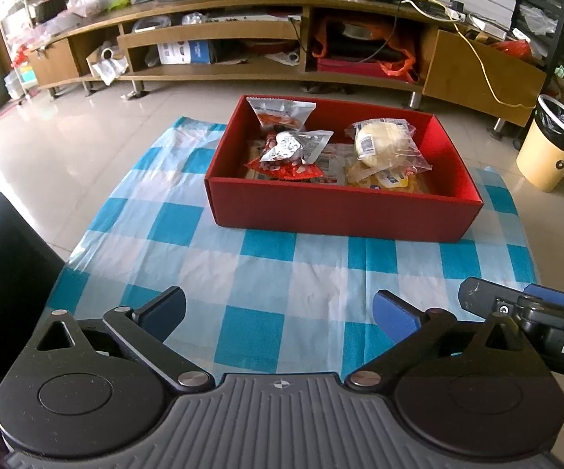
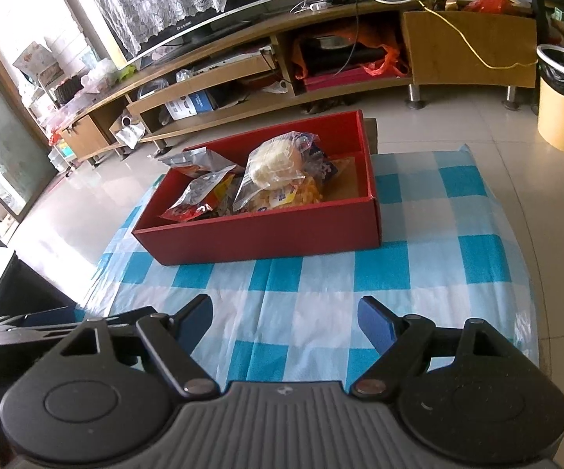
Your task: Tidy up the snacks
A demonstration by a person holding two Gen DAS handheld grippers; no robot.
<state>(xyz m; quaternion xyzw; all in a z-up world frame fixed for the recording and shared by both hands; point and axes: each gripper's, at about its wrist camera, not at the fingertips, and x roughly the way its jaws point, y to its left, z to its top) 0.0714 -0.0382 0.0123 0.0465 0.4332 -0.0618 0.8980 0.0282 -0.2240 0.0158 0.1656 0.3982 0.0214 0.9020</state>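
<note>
A red box (image 1: 321,211) stands on a blue and white checked cloth (image 1: 282,281); it also shows in the right wrist view (image 2: 266,234). Inside lie several snack packets: a clear bag with a pale bun (image 1: 383,142) (image 2: 278,168), silver and red packets (image 1: 293,148) (image 2: 203,195), and yellow snacks (image 2: 305,195) underneath. My left gripper (image 1: 280,314) is open and empty, low over the cloth, well short of the box. My right gripper (image 2: 285,320) is open and empty, also short of the box. The right gripper's body (image 1: 536,320) shows at the left view's right edge.
The table with the cloth sits on a tiled floor (image 1: 67,148). A long wooden TV stand (image 1: 282,66) with cluttered shelves runs behind it. A yellow bin (image 1: 551,144) with a black liner stands at the right. A dark object (image 1: 4,258) is at the left of the table.
</note>
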